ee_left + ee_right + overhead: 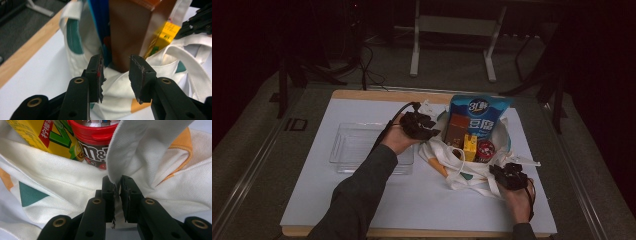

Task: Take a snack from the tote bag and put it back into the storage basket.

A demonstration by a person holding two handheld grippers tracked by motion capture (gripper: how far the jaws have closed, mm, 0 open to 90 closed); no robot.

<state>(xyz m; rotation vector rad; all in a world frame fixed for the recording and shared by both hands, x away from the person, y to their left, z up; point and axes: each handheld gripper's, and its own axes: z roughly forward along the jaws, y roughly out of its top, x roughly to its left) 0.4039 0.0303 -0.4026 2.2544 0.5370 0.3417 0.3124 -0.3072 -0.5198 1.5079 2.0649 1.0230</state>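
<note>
Scene: one white counter with a wooden edge, seen from above; two hand-held grippers at work on one bag.
Bag: one white cloth tote bag with teal and orange patches, lying open at about 3 o'clock from the counter's middle.
Bag contents, counted: four items. One blue pouch standing tallest at the bag's 12 o'clock; one brown box just in front of it; one yellow carton; one red-lidded candy tub just beside the carton, at its 3 o'clock.
Tray: one clear plastic tray at 9 o'clock from the bag, apart from it.
Left gripper: at the bag's 10 o'clock rim. In its own view the fingers stand apart, with the brown box rising beyond the gap and the bag cloth below; the pads press on nothing.
Right gripper: at the bag's 4 o'clock edge. In its own view the two fingers are nearly together, clamped on a fold of the bag's white cloth, with the candy tub and yellow carton just behind.
Hands: two, one per gripper; a dark sleeve on the left forearm.
</note>
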